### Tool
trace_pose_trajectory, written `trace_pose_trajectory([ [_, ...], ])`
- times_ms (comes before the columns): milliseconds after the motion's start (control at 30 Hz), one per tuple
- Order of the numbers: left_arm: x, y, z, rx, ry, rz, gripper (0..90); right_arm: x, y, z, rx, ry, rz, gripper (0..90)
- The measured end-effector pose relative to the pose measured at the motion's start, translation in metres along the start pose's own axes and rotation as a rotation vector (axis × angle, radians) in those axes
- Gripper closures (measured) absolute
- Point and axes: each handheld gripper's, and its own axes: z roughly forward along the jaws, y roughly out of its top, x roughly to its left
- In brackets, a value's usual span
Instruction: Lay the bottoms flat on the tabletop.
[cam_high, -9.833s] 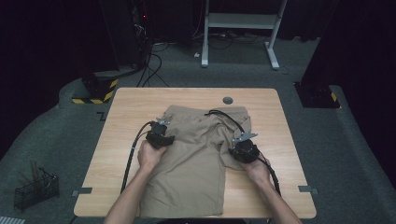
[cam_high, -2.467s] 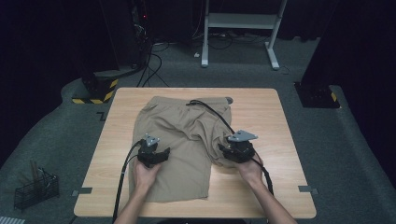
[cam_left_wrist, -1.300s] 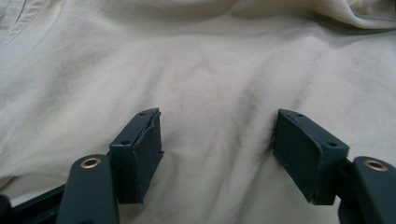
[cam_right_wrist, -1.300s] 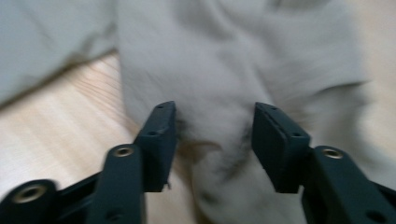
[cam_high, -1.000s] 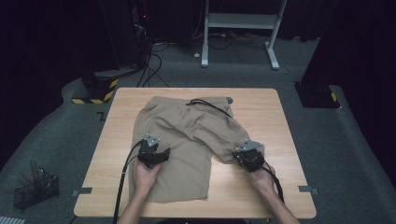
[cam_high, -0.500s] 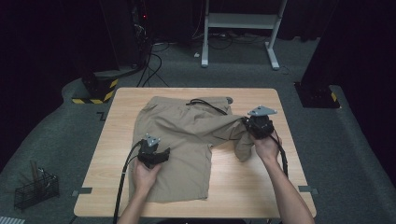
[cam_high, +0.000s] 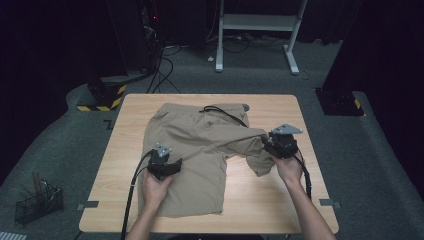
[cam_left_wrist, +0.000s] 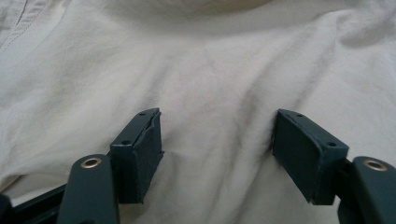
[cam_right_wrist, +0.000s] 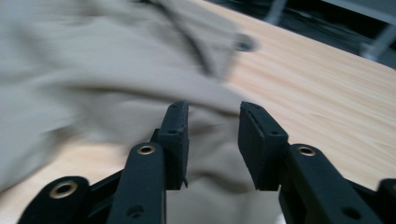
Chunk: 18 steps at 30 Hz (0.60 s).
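Observation:
Khaki shorts (cam_high: 200, 145) lie spread on the wooden table (cam_high: 280, 190). My left gripper (cam_high: 172, 165) rests on the left leg, its jaws wide apart and pressed flat onto the cloth (cam_left_wrist: 217, 70); in the left gripper view this gripper (cam_left_wrist: 217, 140) pinches nothing. My right gripper (cam_high: 270, 142) hovers above the table's right side beside the raised, bunched right leg (cam_high: 250, 145). In the right gripper view its jaws (cam_right_wrist: 212, 121) have just been opening, with blurred khaki fabric (cam_right_wrist: 93, 70) seen in the gap and the pads not pressing on it.
A black cable (cam_high: 222, 112) runs over the waistband at the far edge. A small grey round object (cam_high: 245, 106) sits by the waistband. Bare wood (cam_right_wrist: 327, 88) stretches right of the shorts. A wire basket (cam_high: 37, 202) stands on the floor at the left.
The right gripper rose and swung away to the far right, dragging the right leg of the shorts up; its jaws now stand apart. The left gripper kept still.

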Motion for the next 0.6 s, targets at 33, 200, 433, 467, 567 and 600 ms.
trace_pose_trajectory([
  [33, 0.0, 0.0, 0.0, 0.0, 0.001, 0.002, 32.6, 0.008, -0.002, -0.005, 0.0, 0.036, -0.022, 63.7],
  [200, 0.0, 0.0, 0.0, 0.0, 0.001, 0.0, 32.6, 0.041, -0.026, 0.012, 0.114, 0.145, -0.084, 64.2],
  [433, 0.0, 0.0, 0.0, 0.0, 0.001, 0.001, 32.6, 0.044, -0.046, 0.046, 0.226, 0.136, -0.086, 83.5],
  [467, 0.0, 0.0, 0.0, 0.0, 0.001, 0.001, 32.6, 0.045, -0.047, 0.045, 0.228, 0.145, -0.097, 87.0],
  [567, 0.0, 0.0, 0.0, 0.0, 0.001, 0.0, 32.6, 0.043, -0.051, 0.031, 0.225, 0.173, -0.137, 88.6],
  [600, 0.0, 0.0, 0.0, 0.0, 0.001, 0.0, 32.6, 0.041, -0.053, 0.024, 0.208, 0.182, -0.149, 88.7],
])
